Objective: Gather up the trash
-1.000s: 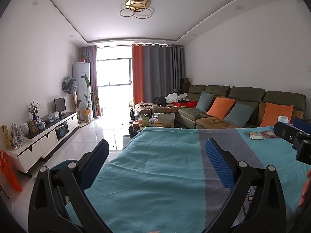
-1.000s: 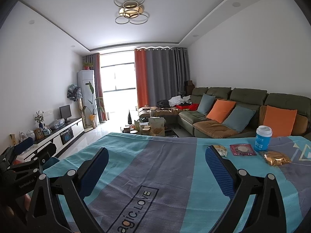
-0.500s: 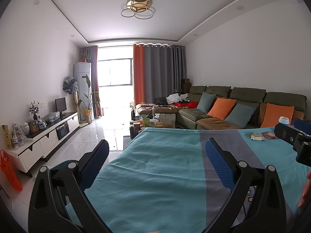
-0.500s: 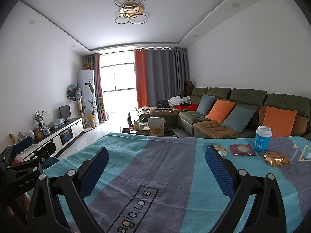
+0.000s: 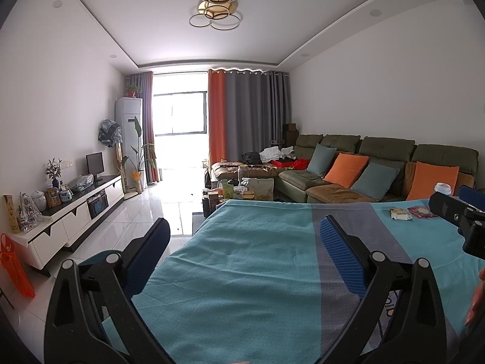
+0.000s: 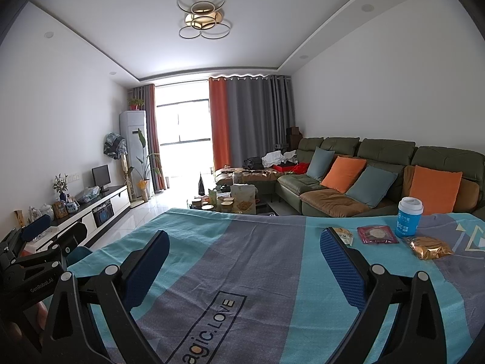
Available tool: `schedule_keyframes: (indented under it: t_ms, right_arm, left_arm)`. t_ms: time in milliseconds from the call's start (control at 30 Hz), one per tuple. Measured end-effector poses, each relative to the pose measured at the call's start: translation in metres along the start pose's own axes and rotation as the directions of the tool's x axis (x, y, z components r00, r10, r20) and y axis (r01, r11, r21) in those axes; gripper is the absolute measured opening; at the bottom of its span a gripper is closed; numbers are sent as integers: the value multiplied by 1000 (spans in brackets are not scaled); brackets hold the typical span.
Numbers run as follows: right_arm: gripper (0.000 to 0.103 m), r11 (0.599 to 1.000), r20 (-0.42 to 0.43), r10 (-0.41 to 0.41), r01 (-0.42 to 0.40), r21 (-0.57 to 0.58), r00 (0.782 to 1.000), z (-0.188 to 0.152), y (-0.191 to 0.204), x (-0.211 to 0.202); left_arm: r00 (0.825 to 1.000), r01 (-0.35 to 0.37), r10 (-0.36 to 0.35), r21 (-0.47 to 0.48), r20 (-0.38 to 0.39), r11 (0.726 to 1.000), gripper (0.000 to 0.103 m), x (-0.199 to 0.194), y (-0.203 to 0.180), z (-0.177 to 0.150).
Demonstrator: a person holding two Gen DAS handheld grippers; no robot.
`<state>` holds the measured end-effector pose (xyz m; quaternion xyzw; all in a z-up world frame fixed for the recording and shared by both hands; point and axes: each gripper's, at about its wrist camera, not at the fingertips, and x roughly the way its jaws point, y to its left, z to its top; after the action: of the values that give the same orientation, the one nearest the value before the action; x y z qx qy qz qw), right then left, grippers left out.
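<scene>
On a table with a teal and grey cloth (image 6: 242, 261) lie a blue paper cup with a white lid (image 6: 409, 217), a red snack packet (image 6: 377, 234), a gold foil wrapper (image 6: 429, 247) and a small yellow-white packet (image 6: 344, 234). They sit at the far right of the table. The yellow-white packet (image 5: 400, 214), the red packet (image 5: 421, 211) and the cup lid (image 5: 443, 188) also show in the left wrist view. My right gripper (image 6: 242, 257) is open and empty over the cloth, left of the trash. My left gripper (image 5: 242, 248) is open and empty over the table's left end.
A green sofa (image 6: 379, 176) with orange and teal cushions runs along the right wall. A cluttered coffee table (image 6: 233, 201) stands beyond the table's far edge. A white TV cabinet (image 5: 69, 212) lines the left wall. An orange bag (image 5: 15, 267) hangs at far left.
Both views have shifted very slightly; the grippers stay open and nothing on the table has moved.
</scene>
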<state>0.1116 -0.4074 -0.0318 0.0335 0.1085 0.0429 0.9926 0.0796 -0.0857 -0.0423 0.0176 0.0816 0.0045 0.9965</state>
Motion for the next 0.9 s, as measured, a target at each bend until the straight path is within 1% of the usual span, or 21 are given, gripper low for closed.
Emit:
schedule_keyframes:
  t_ms: [900]
  right_arm:
    - [96,1000,4,-3,3,2,1000,1,-1,-1]
  left_arm:
    - [1000,-2,2,2,0,1000,97,0,0,0]
